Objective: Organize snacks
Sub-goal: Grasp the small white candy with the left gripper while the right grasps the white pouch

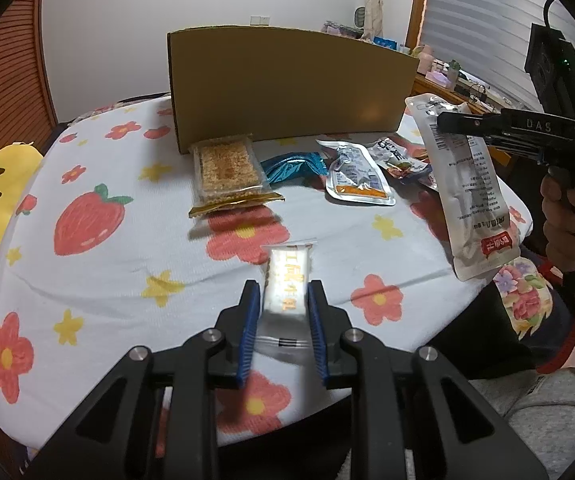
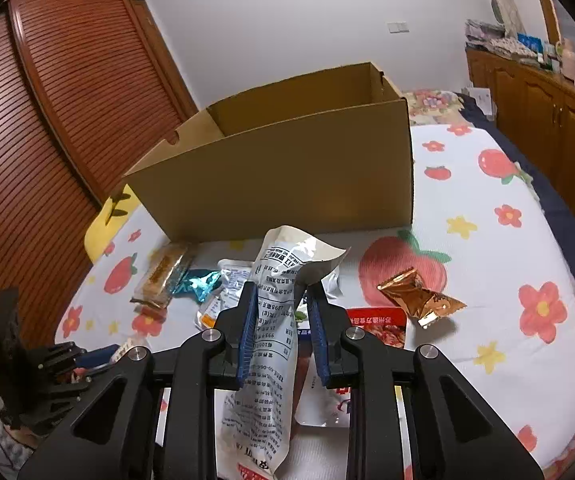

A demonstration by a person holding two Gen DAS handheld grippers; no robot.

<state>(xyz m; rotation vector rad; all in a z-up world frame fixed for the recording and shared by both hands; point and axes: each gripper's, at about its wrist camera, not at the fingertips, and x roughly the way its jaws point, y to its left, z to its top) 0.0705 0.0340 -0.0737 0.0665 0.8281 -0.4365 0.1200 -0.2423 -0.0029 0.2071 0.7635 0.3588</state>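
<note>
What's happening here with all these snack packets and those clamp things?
A person is sorting snacks on a flowery bedsheet with a hand-held gripper in each hand. The left gripper has its jaws shut on a small white bar. The right gripper holds a long white pouch lifted above the sheet. More packets lie in front of an open cardboard box, among them a golden one off to the side. Nothing can be seen inside the box.

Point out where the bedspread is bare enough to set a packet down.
Free: the floral bedspread right of the brown cardboard box, beyond the crumpled orange wrapper; also left of the clear cracker packet. Crowded: the strip before the box, around the blue foil wrapper.
</note>
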